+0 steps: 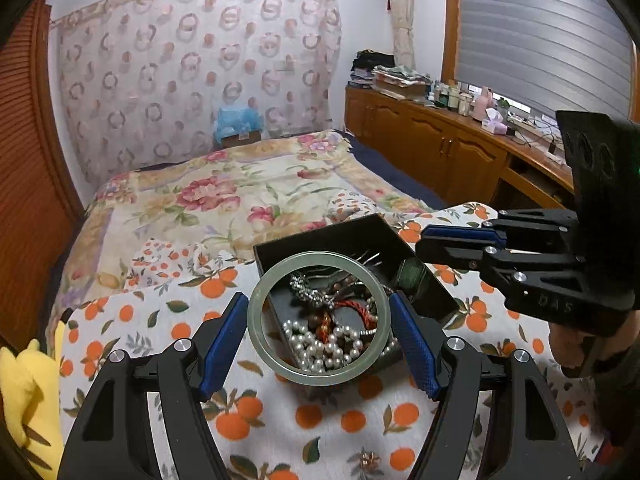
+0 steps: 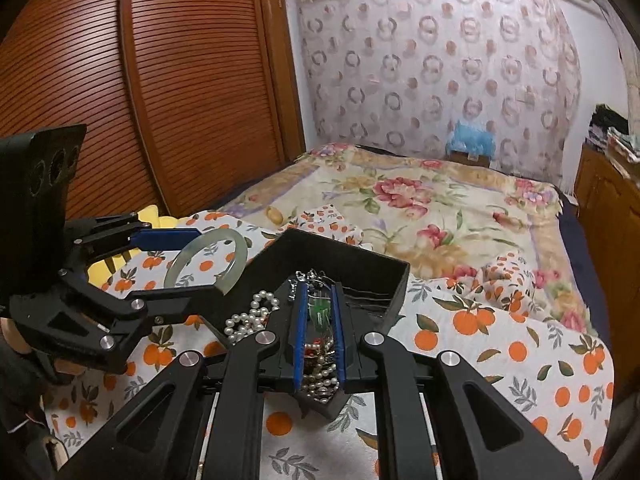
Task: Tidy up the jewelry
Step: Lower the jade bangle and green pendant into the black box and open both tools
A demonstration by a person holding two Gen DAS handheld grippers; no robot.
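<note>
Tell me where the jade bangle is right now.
The jade bangle is clamped between the left gripper pads, held above the black jewelry box on the orange-print blanket.

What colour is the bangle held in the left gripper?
The bangle is a pale, milky green, like jade. It shows best in the left wrist view.

In the left wrist view, bare orange-print blanket (image 1: 320,420) is lying open along the lower centre, while the black box (image 1: 320,244) is blocking mid-frame and the right gripper (image 1: 418,242) is crowding the right.
</note>
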